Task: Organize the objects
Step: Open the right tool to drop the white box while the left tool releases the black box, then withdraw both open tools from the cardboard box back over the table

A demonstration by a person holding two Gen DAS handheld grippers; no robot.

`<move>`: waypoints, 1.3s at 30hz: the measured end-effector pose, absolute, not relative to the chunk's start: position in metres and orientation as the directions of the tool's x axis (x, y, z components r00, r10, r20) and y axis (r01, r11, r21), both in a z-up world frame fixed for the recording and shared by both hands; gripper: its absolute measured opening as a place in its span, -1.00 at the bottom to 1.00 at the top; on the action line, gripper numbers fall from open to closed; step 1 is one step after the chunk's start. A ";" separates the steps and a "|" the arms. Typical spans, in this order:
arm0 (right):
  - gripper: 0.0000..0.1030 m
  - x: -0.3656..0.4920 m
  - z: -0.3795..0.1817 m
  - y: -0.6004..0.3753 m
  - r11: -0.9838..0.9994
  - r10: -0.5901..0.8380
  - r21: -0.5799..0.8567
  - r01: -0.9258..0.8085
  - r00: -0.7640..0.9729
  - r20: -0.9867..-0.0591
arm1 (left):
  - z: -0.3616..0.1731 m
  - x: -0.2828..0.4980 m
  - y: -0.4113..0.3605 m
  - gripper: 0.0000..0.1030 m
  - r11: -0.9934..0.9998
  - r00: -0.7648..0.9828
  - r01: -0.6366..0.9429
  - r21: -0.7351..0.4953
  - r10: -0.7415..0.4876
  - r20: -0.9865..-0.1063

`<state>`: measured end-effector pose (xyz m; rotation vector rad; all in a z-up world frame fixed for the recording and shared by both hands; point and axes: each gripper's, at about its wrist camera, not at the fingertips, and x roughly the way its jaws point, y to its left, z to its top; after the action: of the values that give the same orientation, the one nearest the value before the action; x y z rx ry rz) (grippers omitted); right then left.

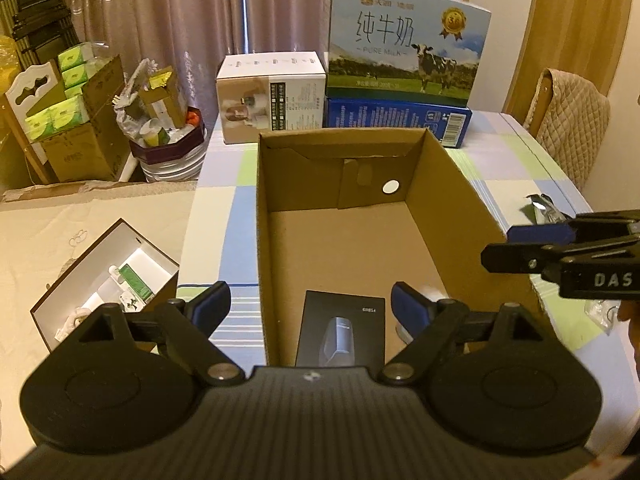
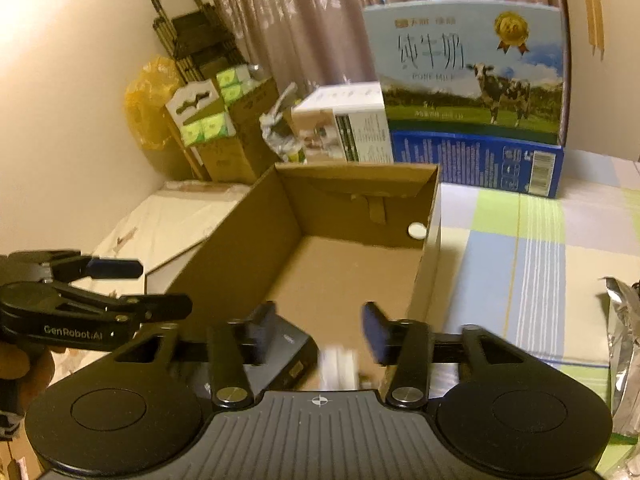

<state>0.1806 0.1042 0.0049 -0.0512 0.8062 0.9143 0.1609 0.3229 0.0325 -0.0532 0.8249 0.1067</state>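
Your left gripper (image 1: 310, 302) jaws wide apart, empty, over cardboard box (image 1: 448, 184) w/ black box (image 1: 342, 330) inside; right gripper (image 2: 320, 328) jaws apart, blurred white item (image 2: 340, 368), maybe loose, between them

The cardboard box (image 1: 360, 216) stands on the table (image 1: 520, 168), ahead of the left gripper (image 1: 310, 300). The flat packet (image 1: 342, 334) lies in the box, between the spread jaws. The milk carton (image 1: 404, 40) stands behind the box.
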 end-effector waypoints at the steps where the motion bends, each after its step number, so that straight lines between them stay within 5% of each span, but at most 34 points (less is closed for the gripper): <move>1: 0.02 0.180 0.007 0.102 0.628 0.690 0.288 -0.723 0.347 -0.635 | 0.033 0.159 0.323 0.64 0.993 0.675 -0.118 -0.009 0.074 -0.734; 20: 0.03 0.140 0.054 -0.003 0.726 0.633 0.261 -0.636 0.470 -0.615 | 0.068 0.105 0.285 0.71 0.988 0.723 -0.144 -0.051 0.070 -0.687; 39: 0.03 0.069 0.068 -0.203 0.898 0.420 0.172 -0.406 0.668 -0.614 | 0.095 0.056 0.150 0.91 0.996 0.798 -0.012 -0.084 -0.041 -0.602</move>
<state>0.0692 -0.2034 0.0677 0.0214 0.6982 0.4658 0.0557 0.1495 0.0953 -0.0854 0.6476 -0.0155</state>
